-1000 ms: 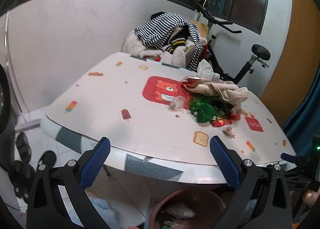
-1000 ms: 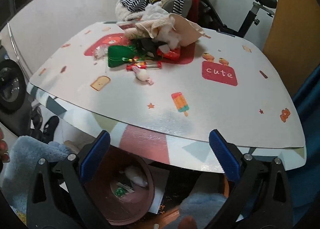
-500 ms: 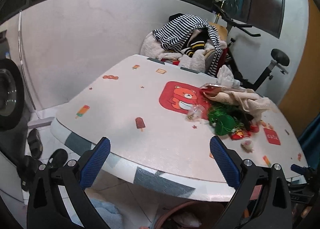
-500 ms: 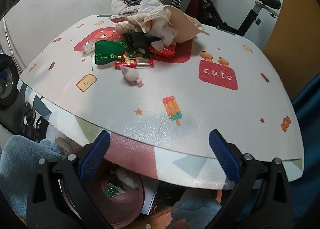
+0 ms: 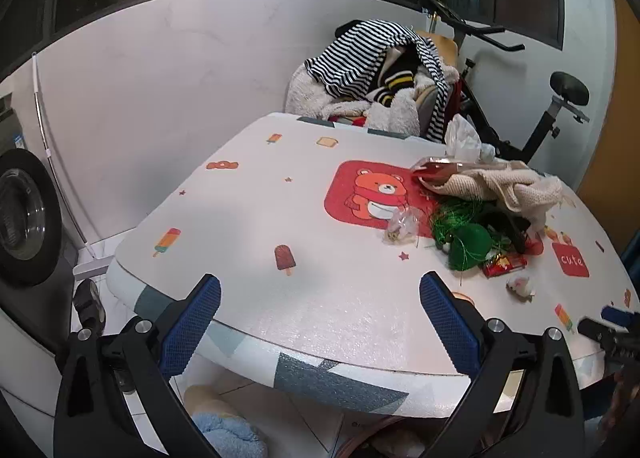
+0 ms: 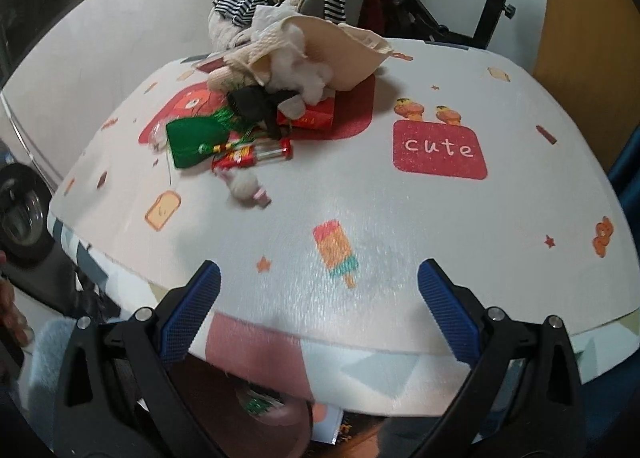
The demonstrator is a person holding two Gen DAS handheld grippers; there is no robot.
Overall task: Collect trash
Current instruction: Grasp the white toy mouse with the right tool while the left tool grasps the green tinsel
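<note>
Your left gripper point(image 5: 320, 298) has its blue-padded fingers point(image 5: 192, 322) spread wide with nothing between them, hovering over the near edge of the table point(image 5: 280, 217). Your right gripper point(image 6: 318, 298) is just as wide apart and just as empty, over the table's front edge near the printed popsicle. Below that edge, in the right wrist view, you look into a reddish-brown bin point(image 6: 288, 418) with some scraps inside; what they are is too blurred to tell.

Moving out across the table, the nearest piece of trash is a small white-and-pink wrapper point(image 6: 246, 187), lying alone just in front of the pile. Behind it sits a red snack packet point(image 6: 252, 153) touching a green cloth bundle point(image 6: 192, 141), with a crumpled clear wrapper point(image 5: 400, 223) just beside the bundle on the bear print. Further back, a black cloth point(image 6: 256, 105) and a beige knitted cloth point(image 5: 496, 185) are heaped over a red box point(image 6: 312, 117). Beyond the table stand a chair piled with striped clothing point(image 5: 360, 57) and an exercise bike point(image 5: 552, 105).
</note>
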